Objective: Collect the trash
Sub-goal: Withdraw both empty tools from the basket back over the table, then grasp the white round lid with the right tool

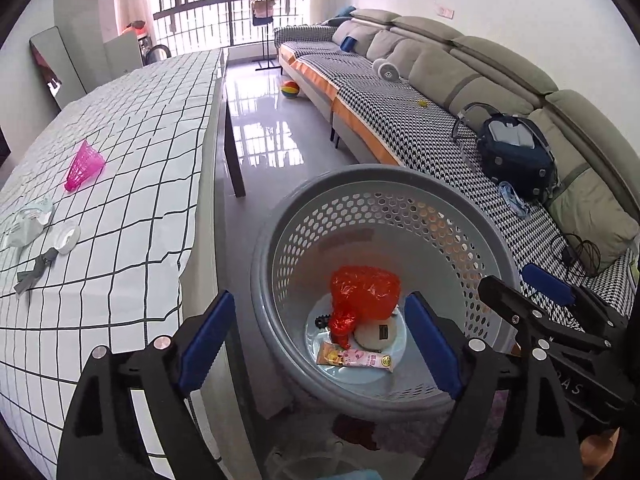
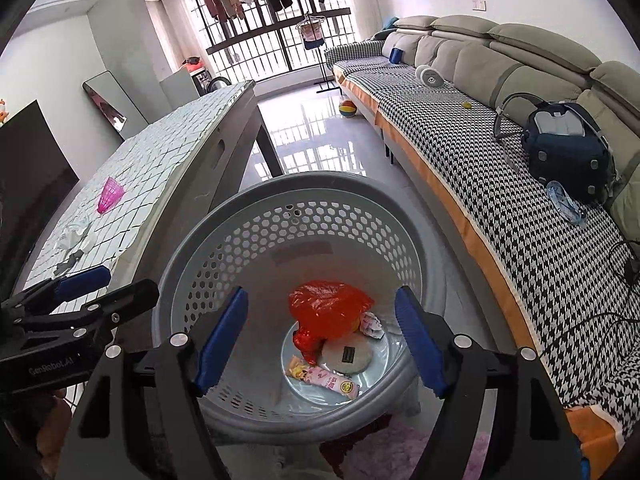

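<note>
Basket (image 1: 280, 216) bottom trash, perhaps partly hidden

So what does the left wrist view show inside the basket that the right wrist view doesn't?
Only the left wrist view shows a small black object beside the red plastic bag. Only the right wrist view shows a crumpled white wrapper at the bag's other side. Both show the grey basket, the bag, the round white pad and the pink snack packet, with both grippers open and empty.

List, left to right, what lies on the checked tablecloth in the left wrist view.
Crumpled white paper → grey scrap → white tape roll → pink shuttlecock.
</note>
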Tool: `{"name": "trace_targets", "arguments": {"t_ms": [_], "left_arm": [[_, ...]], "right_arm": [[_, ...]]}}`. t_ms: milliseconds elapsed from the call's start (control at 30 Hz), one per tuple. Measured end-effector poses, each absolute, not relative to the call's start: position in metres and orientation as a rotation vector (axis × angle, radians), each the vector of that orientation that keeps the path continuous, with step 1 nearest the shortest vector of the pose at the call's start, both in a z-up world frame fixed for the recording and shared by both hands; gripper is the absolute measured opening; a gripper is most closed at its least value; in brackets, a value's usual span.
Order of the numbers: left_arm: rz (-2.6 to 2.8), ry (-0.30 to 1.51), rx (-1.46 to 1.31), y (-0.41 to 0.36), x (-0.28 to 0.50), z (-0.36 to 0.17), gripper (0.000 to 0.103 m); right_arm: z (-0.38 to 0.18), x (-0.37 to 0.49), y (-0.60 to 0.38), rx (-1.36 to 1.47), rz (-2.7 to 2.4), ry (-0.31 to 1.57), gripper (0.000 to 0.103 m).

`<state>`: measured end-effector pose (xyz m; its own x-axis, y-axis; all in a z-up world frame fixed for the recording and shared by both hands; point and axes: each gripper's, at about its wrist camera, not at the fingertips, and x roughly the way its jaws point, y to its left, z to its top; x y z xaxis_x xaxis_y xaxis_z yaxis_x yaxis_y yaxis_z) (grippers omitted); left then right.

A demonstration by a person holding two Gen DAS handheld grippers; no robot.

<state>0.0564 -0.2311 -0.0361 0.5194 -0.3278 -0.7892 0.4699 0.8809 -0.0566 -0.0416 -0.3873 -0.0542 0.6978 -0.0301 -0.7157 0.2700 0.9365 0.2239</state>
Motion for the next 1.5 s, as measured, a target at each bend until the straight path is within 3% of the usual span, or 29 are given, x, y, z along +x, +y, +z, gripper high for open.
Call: {"name": "trace_targets", "arguments": {"t_ms": [400,767,1500], "left_arm": [[-0.413,0.823,0.143,-0.197,0.048,-0.013,0.095],[-0.291,0.787,0.083,-0.127,0.051,0.001,0.096],[0.041,0.749,0.041,0.033,0.102,-0.008,0.096]], "right_arm": [[-0.041,-0.048,-0.363,0.299,-0.146,0.752,0.073],[-0.027,-0.039,-0.314,0.24,-0.041,0.709,0.076],[-0.008,0.079,-0.176,0.098,0.242,0.744,0.076]]}}
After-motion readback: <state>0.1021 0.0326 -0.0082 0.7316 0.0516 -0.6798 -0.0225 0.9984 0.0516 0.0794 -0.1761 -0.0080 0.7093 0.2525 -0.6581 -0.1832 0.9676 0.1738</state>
